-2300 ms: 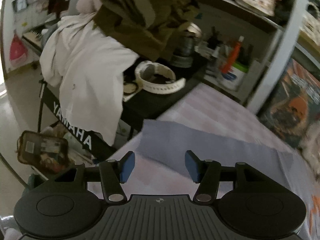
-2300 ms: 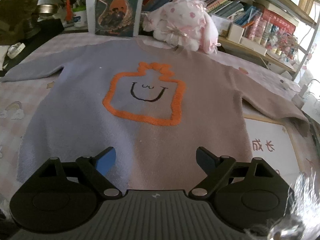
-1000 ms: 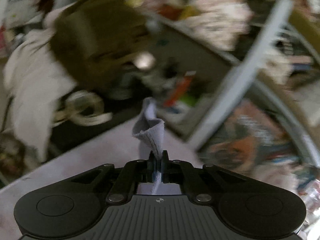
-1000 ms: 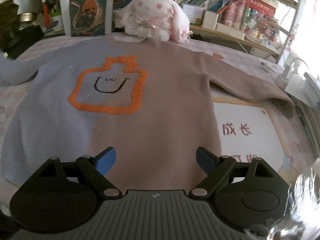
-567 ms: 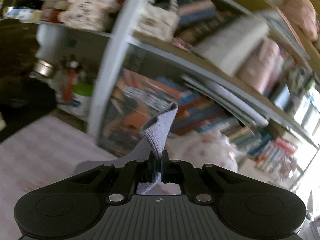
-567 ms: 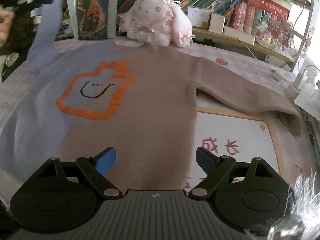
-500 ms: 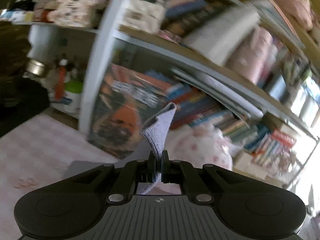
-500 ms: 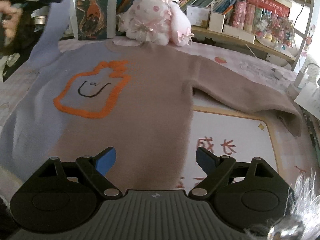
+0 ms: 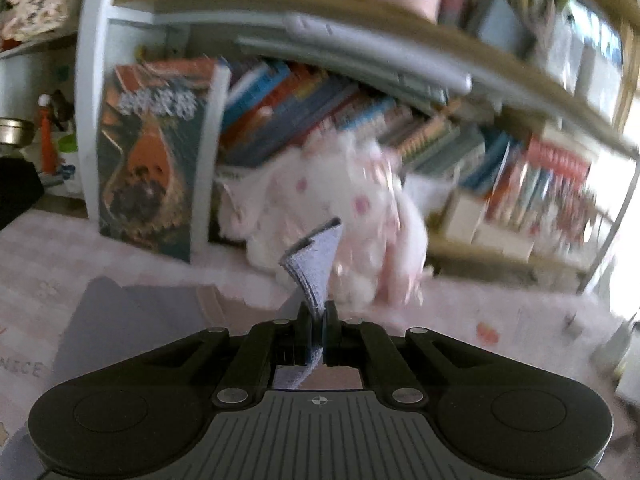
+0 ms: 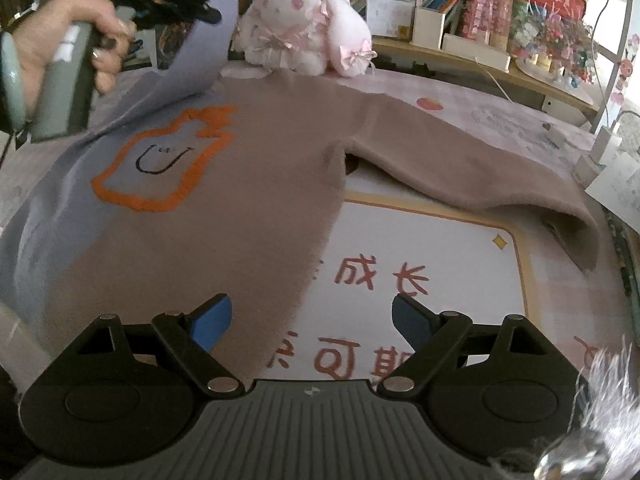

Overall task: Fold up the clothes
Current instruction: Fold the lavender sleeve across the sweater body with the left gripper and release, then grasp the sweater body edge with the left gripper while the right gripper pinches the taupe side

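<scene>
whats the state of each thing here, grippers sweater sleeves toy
left gripper: shut on the lilac sleeve
lilac sleeve: lifted off the bed
right gripper: open, holding nothing
two-tone lilac and brown sweater: body spread flat, front up
brown sleeve: lying flat, stretched out
pink plush rabbit: lying behind the collar

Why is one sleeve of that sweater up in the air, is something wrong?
Nothing is damaged. The left gripper has its jaws shut on the blue sleeve, lifting it off the sweater, likely to fold it. The brown sleeve lies flat; the right gripper hovers open.
</scene>
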`<state>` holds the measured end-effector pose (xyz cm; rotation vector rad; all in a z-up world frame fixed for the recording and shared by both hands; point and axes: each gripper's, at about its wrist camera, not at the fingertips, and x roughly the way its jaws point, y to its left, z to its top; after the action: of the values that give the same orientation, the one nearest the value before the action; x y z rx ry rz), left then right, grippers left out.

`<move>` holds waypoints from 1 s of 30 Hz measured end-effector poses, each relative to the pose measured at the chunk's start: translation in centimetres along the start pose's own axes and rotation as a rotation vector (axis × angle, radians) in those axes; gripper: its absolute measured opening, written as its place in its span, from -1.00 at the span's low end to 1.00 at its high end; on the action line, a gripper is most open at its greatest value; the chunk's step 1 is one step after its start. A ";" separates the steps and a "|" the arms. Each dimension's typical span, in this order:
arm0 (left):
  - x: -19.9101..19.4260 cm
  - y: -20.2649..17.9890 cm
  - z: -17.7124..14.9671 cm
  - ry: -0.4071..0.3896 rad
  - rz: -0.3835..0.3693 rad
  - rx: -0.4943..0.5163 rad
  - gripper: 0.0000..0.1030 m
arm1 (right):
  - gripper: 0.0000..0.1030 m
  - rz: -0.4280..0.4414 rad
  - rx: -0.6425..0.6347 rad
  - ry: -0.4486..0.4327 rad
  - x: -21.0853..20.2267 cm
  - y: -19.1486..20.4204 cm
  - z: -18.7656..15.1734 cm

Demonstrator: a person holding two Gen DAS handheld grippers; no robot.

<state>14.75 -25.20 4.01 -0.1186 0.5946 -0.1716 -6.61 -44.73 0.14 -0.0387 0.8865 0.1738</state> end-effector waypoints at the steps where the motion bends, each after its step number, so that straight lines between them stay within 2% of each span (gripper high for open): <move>1: 0.5 -0.3 -0.3 0.024 0.011 0.013 -0.83 | 0.68 -0.001 0.002 0.002 0.0 -0.2 -0.1; 2: 0.9 -0.5 -0.6 0.058 0.011 0.020 -0.67 | 0.69 -0.002 0.004 0.004 -0.1 -0.3 -0.2; 3: 1.3 -0.7 -0.9 0.092 0.009 0.026 -0.37 | 0.69 -0.003 0.008 0.006 -0.1 -0.4 -0.2; 5: 1.0 -0.8 -1.2 0.133 -0.023 0.032 0.00 | 0.68 -0.003 0.016 0.008 -0.1 -0.5 -0.2; 8: -2.0 -0.6 -2.1 0.070 -0.079 0.069 0.23 | 0.69 -0.001 0.027 0.009 0.0 -0.5 -0.3; 10: -4.2 0.4 -3.1 0.048 -0.091 0.083 0.24 | 0.69 0.004 0.040 0.013 0.2 -0.3 -0.2; 12: -6.2 2.4 -4.4 0.055 -0.062 0.088 0.24 | 0.69 0.007 0.054 0.020 0.6 0.0 0.0; 18: -11.6 10.8 -8.6 0.090 0.174 0.177 0.23 | 0.63 0.003 0.090 0.033 1.3 1.5 0.5; 21: -12.9 15.0 -9.6 0.154 0.235 0.163 0.19 | 0.54 -0.017 0.107 0.042 1.3 2.5 0.5; 26: -13.7 19.4 -10.3 0.215 0.189 0.039 0.18 | 0.28 -0.081 0.151 0.075 1.4 4.1 0.1; 28: -13.5 19.8 -10.5 0.236 0.168 0.037 0.17 | 0.23 -0.107 0.176 0.080 1.4 4.5 -0.2; 30: -13.2 20.0 -10.8 0.262 0.140 0.040 -0.01 | 0.13 -0.129 0.196 0.078 1.2 4.9 -0.4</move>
<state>0.40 -3.68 -0.86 -0.0155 0.8575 -0.0632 -6.99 -39.75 -0.86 0.0801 0.9725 -0.0360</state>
